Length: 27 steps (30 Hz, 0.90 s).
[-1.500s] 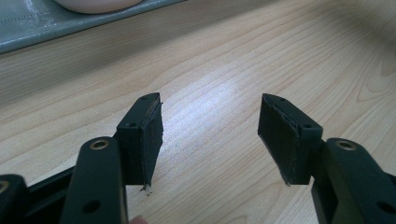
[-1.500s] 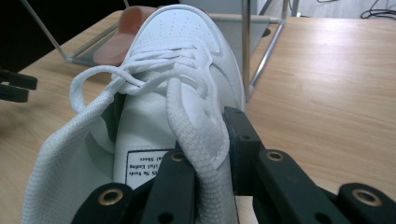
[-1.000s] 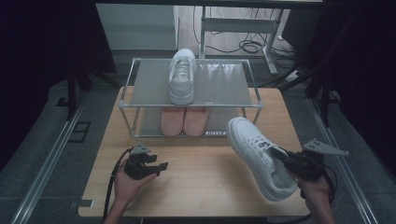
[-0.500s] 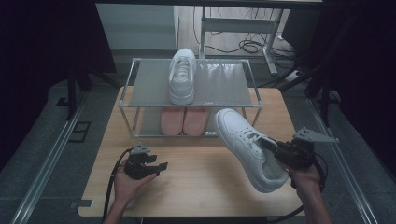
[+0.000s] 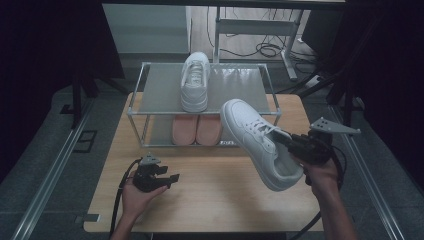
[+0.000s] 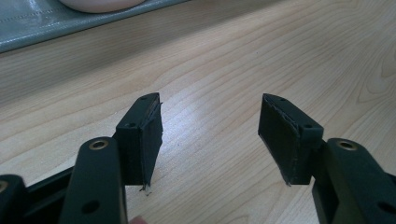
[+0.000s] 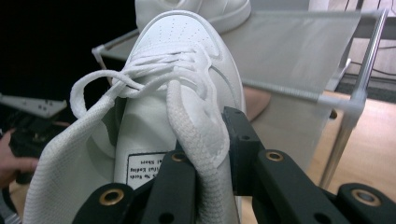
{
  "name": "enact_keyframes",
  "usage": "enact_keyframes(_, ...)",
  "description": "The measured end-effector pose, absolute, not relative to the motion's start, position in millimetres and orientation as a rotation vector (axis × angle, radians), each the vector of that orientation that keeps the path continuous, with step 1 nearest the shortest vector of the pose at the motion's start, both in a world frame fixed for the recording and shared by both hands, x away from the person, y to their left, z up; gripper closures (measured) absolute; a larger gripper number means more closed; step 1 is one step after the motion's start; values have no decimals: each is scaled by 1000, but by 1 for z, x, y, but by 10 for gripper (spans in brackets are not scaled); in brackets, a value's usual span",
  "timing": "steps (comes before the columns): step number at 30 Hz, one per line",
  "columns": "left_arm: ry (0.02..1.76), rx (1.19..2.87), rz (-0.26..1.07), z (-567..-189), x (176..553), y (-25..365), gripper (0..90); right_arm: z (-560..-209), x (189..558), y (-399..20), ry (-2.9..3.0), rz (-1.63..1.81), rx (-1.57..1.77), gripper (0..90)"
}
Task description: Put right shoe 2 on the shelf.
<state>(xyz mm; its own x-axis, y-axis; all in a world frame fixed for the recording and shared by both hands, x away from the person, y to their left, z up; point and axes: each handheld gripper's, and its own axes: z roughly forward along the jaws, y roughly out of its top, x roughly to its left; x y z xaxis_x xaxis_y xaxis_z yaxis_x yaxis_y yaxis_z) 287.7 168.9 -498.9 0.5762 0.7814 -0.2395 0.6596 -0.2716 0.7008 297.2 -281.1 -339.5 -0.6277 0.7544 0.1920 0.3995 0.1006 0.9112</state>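
High view: right gripper (image 5: 292, 145) pinching white shoe (image 5: 255, 142), now lifted higher, nearer far shelf (image 5: 160, 90), almost ready for placing beside its twin.

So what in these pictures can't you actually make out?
- Label on the held white shoe's tongue, right gripper view: the right tool covers its lower half and the print is too small.
- Pink shoes, high view: the rack's upper shelf hides their far ends.
- Right tool's grip point, high view: sunk inside the shoe's opening.
- Left tool, left gripper view: its body is cut off at the bottom edge.
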Motion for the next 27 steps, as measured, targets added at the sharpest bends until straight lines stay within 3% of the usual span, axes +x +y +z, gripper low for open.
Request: enact_keyframes(27,1149,2003,204,-499,288,171,404,-299,377,-248,1977,1452,1236,820)
